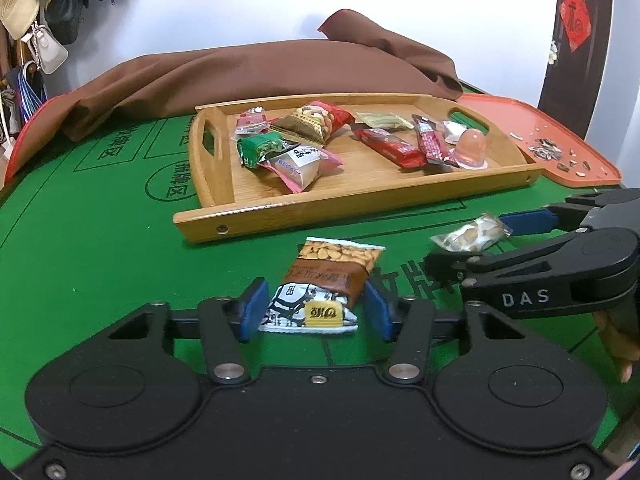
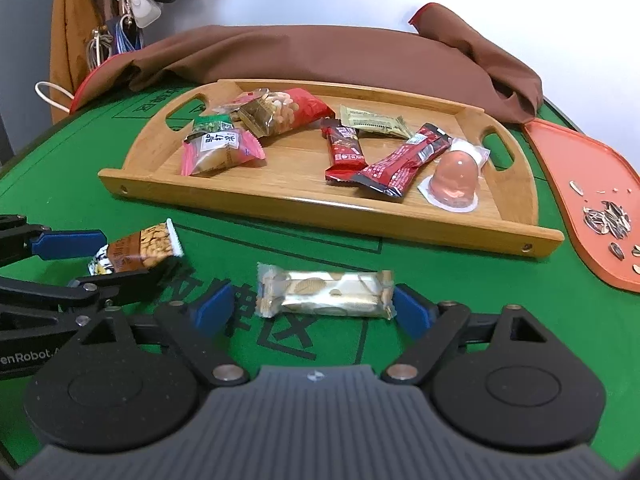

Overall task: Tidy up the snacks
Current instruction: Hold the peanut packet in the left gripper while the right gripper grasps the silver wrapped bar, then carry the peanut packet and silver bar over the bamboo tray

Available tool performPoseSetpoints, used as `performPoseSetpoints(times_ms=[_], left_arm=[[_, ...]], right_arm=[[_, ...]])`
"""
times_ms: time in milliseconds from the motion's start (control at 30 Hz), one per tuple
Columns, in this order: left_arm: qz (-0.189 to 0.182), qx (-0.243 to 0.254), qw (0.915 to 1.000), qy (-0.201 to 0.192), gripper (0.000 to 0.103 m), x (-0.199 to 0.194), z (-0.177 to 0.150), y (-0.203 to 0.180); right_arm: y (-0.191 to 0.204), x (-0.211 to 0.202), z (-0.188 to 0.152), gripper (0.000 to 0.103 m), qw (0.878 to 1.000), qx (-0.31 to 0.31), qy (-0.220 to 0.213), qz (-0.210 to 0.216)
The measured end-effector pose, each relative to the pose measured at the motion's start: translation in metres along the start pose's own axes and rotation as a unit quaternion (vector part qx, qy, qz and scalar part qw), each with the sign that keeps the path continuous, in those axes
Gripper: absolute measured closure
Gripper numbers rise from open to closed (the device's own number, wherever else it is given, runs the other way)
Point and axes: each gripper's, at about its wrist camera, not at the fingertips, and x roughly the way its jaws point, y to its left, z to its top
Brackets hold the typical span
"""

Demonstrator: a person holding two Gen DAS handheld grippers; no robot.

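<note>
A peanut packet (image 1: 320, 280), brown with a white end, lies on the green table mat (image 1: 100, 264) in front of the wooden tray (image 1: 360, 196). My left gripper (image 1: 316, 308) has its blue pads against the packet's two sides. In the right wrist view the same packet (image 2: 136, 250) sits pinched in the left gripper (image 2: 136, 256). A pale wrapped biscuit bar (image 2: 324, 294) lies crosswise between the fingers of my right gripper (image 2: 312, 312), which stands open with a gap at the left pad (image 2: 212, 312). The tray (image 2: 320, 216) holds several snack packets and a pink jelly cup (image 2: 452, 178).
An orange plastic tray (image 2: 560, 168) with sunflower seed shells lies to the right of the wooden one. A brown cloth (image 1: 240, 72) is heaped along the table's far edge. Bags hang on the wall at far left (image 1: 52, 8). A hand (image 1: 620, 344) holds the right gripper.
</note>
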Motion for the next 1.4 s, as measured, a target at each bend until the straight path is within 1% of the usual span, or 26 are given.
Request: performPoseSetpoints(times_ms=[33, 67, 100, 200, 233, 267, 333, 400, 467, 567, 600, 667, 700, 733, 767, 1133, 1267, 1400], left_arm=[[0.000, -0.001, 1.0000, 0.000, 0.055, -0.001, 0.000, 0.000], [0.000, -0.001, 1.0000, -0.001, 0.056, -0.001, 0.001, 0.000], [-0.001, -0.002, 1.0000, -0.002, 0.057, -0.001, 0.001, 0.000], [-0.005, -0.005, 1.0000, -0.005, 0.057, -0.002, 0.003, 0.000], [-0.007, -0.008, 0.9999, -0.007, 0.055, -0.003, 0.003, 0.000], [-0.007, -0.010, 0.9999, -0.009, 0.052, -0.003, 0.003, 0.000], [-0.006, -0.011, 0.9998, -0.013, 0.034, -0.004, 0.004, 0.000], [-0.006, -0.011, 0.9998, -0.017, 0.030, -0.004, 0.005, 0.000], [-0.009, -0.011, 0.9999, -0.009, 0.030, 0.000, 0.006, 0.001], [-0.022, -0.021, 0.9995, 0.012, 0.034, 0.009, 0.006, 0.002], [-0.019, -0.015, 0.9997, 0.008, 0.036, 0.008, 0.005, 0.000], [-0.017, -0.007, 0.9998, 0.009, 0.043, 0.009, 0.005, -0.003], [-0.017, -0.005, 0.9998, 0.009, 0.051, 0.009, 0.005, -0.004], [-0.019, -0.004, 0.9998, 0.009, 0.055, 0.009, 0.006, -0.005], [-0.023, -0.006, 0.9997, 0.010, 0.056, 0.008, 0.006, -0.005], [-0.018, -0.025, 0.9994, 0.014, 0.057, 0.007, 0.008, -0.006], [-0.015, -0.023, 0.9996, 0.009, 0.057, 0.004, 0.009, -0.008], [-0.021, -0.022, 0.9995, 0.002, 0.057, -0.002, 0.012, -0.009]], right_arm=[[0.001, -0.001, 0.000, 0.025, 1.000, 0.001, -0.001, -0.003], [0.001, -0.002, 0.000, 0.028, 1.000, 0.001, -0.002, -0.004], [0.001, -0.003, 0.001, 0.034, 1.000, 0.002, -0.001, -0.004], [0.003, -0.004, 0.002, 0.039, 1.000, -0.001, -0.001, -0.006], [0.003, -0.005, 0.002, 0.040, 1.000, -0.003, -0.002, -0.007], [0.003, -0.005, 0.002, 0.040, 1.000, -0.003, -0.002, -0.007], [0.004, -0.005, 0.002, 0.040, 1.000, -0.003, -0.001, -0.006], [0.003, -0.006, 0.002, 0.040, 1.000, -0.002, -0.001, -0.005], [0.003, -0.006, 0.001, 0.040, 1.000, 0.000, 0.000, -0.004], [0.003, -0.007, 0.001, 0.041, 1.000, 0.002, 0.000, -0.003], [0.003, -0.007, 0.001, 0.041, 1.000, 0.002, 0.000, -0.003], [0.003, -0.007, 0.001, 0.041, 1.000, 0.004, 0.000, -0.002], [0.003, -0.008, 0.001, 0.041, 1.000, 0.005, 0.000, -0.001], [0.003, -0.008, 0.001, 0.041, 1.000, 0.006, 0.001, 0.000], [0.004, -0.008, 0.001, 0.041, 1.000, 0.007, 0.002, 0.001], [0.007, -0.010, 0.001, 0.045, 1.000, 0.019, -0.003, -0.008], [0.004, -0.011, 0.002, 0.046, 1.000, 0.027, -0.005, -0.005], [0.002, -0.015, 0.003, 0.045, 0.999, 0.031, -0.010, 0.001]])
